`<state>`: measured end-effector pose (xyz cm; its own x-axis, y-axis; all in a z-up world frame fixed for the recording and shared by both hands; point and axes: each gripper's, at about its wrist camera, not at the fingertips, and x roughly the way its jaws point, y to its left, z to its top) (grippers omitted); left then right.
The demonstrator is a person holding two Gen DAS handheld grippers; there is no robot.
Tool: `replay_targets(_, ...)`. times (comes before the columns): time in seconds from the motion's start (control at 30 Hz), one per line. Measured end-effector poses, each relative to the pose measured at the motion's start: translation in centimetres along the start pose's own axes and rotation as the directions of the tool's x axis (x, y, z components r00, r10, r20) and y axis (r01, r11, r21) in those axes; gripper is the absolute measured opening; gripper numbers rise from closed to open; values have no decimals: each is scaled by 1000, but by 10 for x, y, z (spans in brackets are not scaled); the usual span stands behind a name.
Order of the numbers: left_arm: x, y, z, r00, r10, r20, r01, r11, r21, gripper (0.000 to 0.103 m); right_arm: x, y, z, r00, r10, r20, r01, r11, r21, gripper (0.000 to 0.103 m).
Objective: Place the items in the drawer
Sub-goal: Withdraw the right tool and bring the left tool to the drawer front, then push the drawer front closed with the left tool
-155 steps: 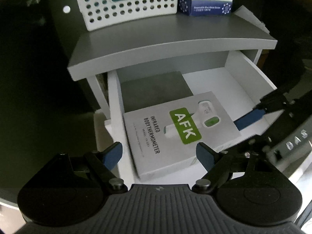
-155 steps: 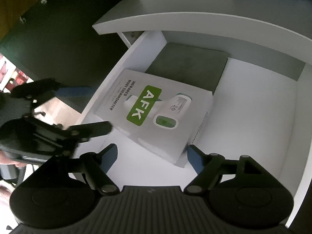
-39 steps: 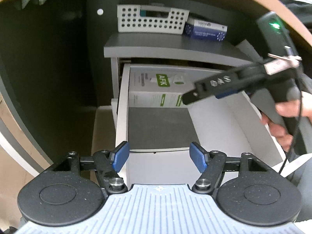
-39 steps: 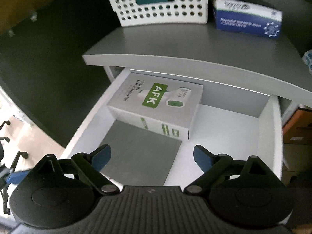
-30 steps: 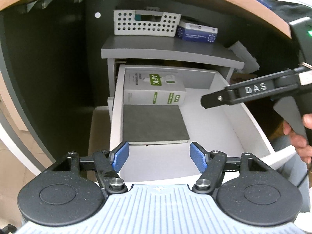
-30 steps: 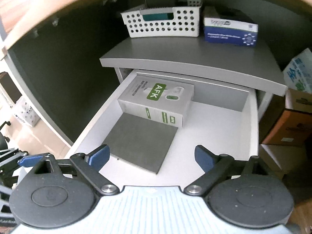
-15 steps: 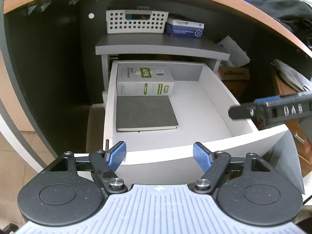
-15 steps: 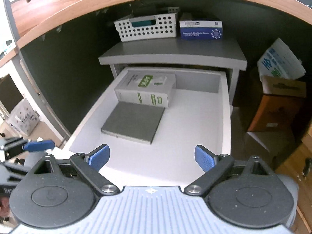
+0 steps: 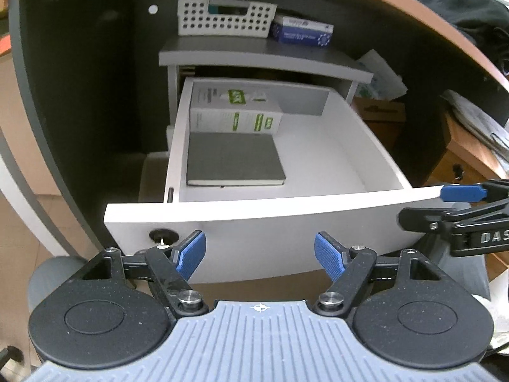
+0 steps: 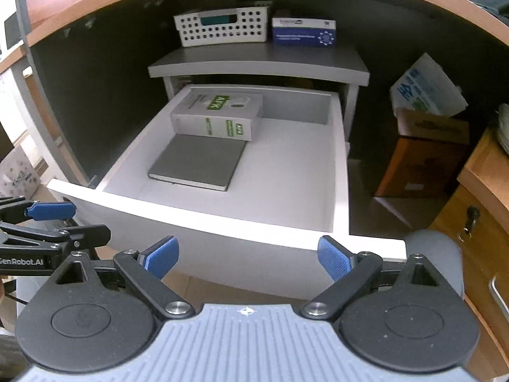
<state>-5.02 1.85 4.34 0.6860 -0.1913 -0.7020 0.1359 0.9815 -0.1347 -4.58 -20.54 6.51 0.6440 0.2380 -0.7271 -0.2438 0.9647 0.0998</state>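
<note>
Two items, thermometer box and grey notebook, lying in drawer; both grippers, left gripper and right gripper, hovering outside with fingers wide, empty; judging closing next, pushing front squarely, evenly.

Beyond the spread fingers, the white drawer stands open, holding a grey notebook (lying flat) and, behind it, a white thermometer box.

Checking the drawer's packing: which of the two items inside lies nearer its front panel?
The flat grey notebook; the white AFK thermometer box sits behind it, toward the back.
</note>
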Motion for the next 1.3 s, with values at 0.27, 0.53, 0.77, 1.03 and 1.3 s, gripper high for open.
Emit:
replay_targets(0.27,11,5,-3,1000,22,-6,-22,1000,-5,78,0,-11,-9,999,-13,-29,15,999,47,97)
replay_targets(0.53,22,10,-6,999,29,-33,-29,999,-23,77,21,-22,-15,997,-51,-57,55,995,87,97)
replay_targets(0.77,29,10,-6,998,37,-42,-39,998,-47,77,29,-27,-14,997,-52,-60,59,992,115,97)
replay_targets(1.03,36,7,0,998,48,-37,-51,996,-69,77,40,-27,-9,997,-61,-40,65,991,117,97)
replay_targets(1.3,47,7,12,998,61,-20,-63,994,-93,77,53,-28,-1,998,-63,-21,65,991,119,97)
